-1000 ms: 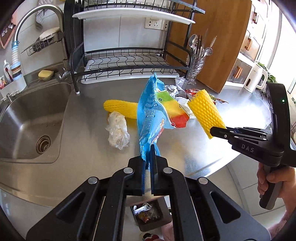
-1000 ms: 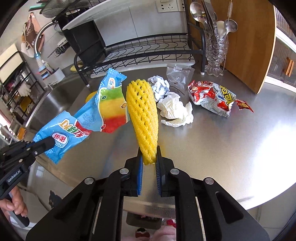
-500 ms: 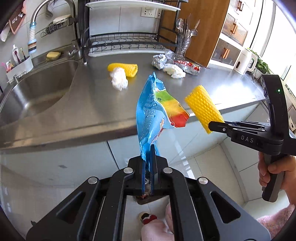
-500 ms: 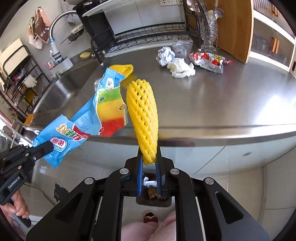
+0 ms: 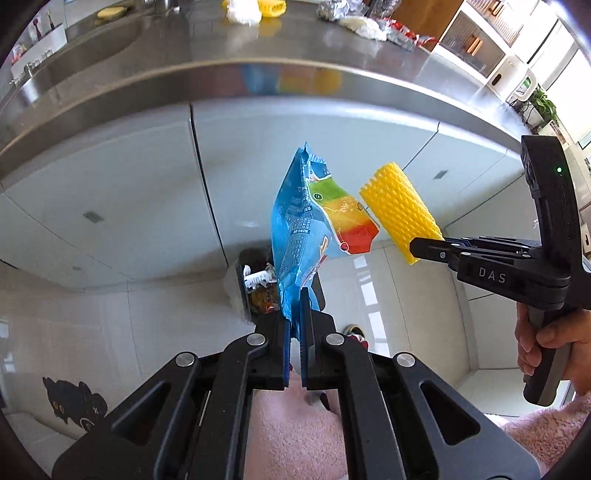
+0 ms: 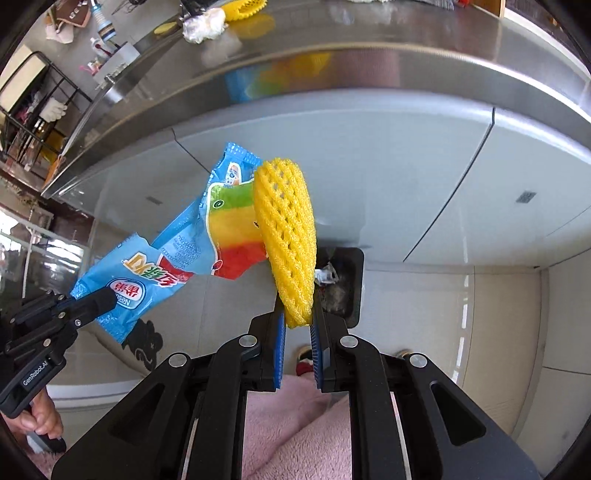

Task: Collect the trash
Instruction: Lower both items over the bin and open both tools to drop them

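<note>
My left gripper point(image 5: 294, 308) is shut on a blue ice-pop wrapper point(image 5: 306, 229), which also shows in the right wrist view point(image 6: 173, 251). My right gripper point(image 6: 297, 325) is shut on a yellow foam fruit net point(image 6: 286, 236), seen from the side in the left wrist view point(image 5: 400, 212). Both are held in the air in front of the cabinet doors, above a dark trash bin point(image 5: 255, 280) on the floor, which holds some wrappers point(image 6: 341, 284). More trash lies on the steel counter: a white wad point(image 6: 203, 24), another yellow net point(image 6: 243, 7) and crumpled wrappers point(image 5: 365, 26).
The steel counter edge point(image 5: 258, 77) runs across the top of both views, with grey cabinet doors point(image 5: 129, 192) below it. The floor is pale tile point(image 6: 480, 314). A sink point(image 5: 92, 40) is at the counter's left. My pink-clad legs point(image 5: 291, 435) are below the grippers.
Both grippers have dropped from above the counter to below its edge and tilted down, still holding their items. The trash bin is now in view just beyond the held trash.
</note>
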Demonstrator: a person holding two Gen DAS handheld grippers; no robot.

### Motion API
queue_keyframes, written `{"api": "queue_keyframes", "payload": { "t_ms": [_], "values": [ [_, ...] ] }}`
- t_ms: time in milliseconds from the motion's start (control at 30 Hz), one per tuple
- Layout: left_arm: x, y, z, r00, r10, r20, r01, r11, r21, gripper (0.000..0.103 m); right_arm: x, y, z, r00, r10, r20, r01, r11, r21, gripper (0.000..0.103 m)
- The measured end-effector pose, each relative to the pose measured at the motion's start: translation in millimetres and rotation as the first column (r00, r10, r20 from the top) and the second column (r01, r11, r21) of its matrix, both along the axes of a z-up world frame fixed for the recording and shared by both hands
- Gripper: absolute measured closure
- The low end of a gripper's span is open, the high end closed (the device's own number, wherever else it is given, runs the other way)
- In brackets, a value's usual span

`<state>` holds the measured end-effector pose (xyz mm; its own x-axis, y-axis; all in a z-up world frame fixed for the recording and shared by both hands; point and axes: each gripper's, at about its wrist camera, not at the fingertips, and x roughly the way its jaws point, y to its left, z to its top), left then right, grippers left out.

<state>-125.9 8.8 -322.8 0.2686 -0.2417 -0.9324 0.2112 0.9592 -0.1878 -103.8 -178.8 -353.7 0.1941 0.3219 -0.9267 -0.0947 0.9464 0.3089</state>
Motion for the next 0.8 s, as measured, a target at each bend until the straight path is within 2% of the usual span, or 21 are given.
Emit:
{"api": "queue_keyframes", "payload": {
  "t_ms": [267, 400, 667, 800],
  "values": [
    [25.3, -14.2, -88.6, 0.990, 0.017, -0.141, -0.015, 1.000, 0.016, 0.101, 16.5, -2.5, -78.9, 0.990, -0.050, -0.131, 0.051, 0.999, 0.000, 0.089],
    [39.2, -20.3, -129.0, 0.979, 0.022, -0.202, -0.018, 1.000, 0.023, 0.101, 26.2, -3.8, -118.2, 0.972, -0.098, -0.214, 0.108, 0.993, 0.035, 0.089],
    [57.5, -24.4, -208.2, 0.946, 0.052, -0.320, -0.032, 0.997, 0.069, 0.101, 43.1, -2.1, -173.1, 0.936, -0.141, -0.322, 0.167, 0.985, 0.053, 0.089],
    [64.1, -26.4, -230.6, 0.936, 0.047, -0.348, -0.025, 0.997, 0.069, 0.101, 48.4, 4.5, -196.6, 0.920, -0.138, -0.368, 0.164, 0.986, 0.040, 0.089]
  ]
}}
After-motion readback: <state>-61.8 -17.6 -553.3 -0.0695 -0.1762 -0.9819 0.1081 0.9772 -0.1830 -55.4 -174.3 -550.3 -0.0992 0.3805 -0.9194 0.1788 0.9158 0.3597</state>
